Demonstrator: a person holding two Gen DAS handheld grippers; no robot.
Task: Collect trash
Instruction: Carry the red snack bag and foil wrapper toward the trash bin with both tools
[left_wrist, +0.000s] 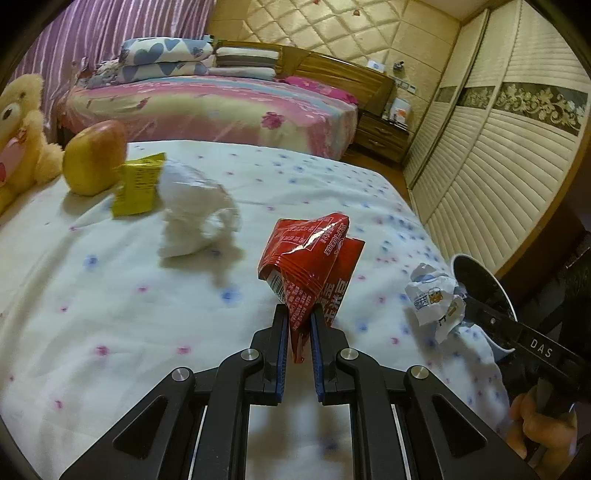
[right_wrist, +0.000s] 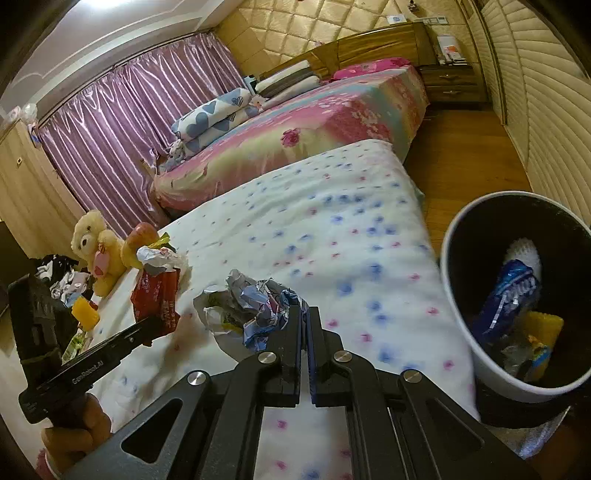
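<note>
My left gripper (left_wrist: 299, 314) is shut on the lower corner of a crumpled red snack wrapper (left_wrist: 306, 254), held above the white dotted bed sheet (left_wrist: 110, 314). My right gripper (right_wrist: 304, 314) is shut on a crumpled white-and-blue wrapper (right_wrist: 251, 306), also lifted off the sheet. To its right stands a white bin (right_wrist: 480, 258) with a dark inside, holding a blue packet (right_wrist: 509, 295) and yellow scraps. In the left wrist view the right gripper (left_wrist: 467, 301) and its wrapper (left_wrist: 432, 299) hang beside the bin (left_wrist: 480, 277). The right wrist view shows the left gripper (right_wrist: 162, 325) with the red wrapper (right_wrist: 155, 295).
On the sheet lie a crumpled white tissue (left_wrist: 195, 214), a yellow packet (left_wrist: 136, 184), an apple (left_wrist: 94, 157) and a yellow teddy bear (left_wrist: 18, 140). A pink bed (left_wrist: 221, 107) stands beyond. A slatted wardrobe (left_wrist: 498, 166) and wooden floor (right_wrist: 461, 158) are to the right.
</note>
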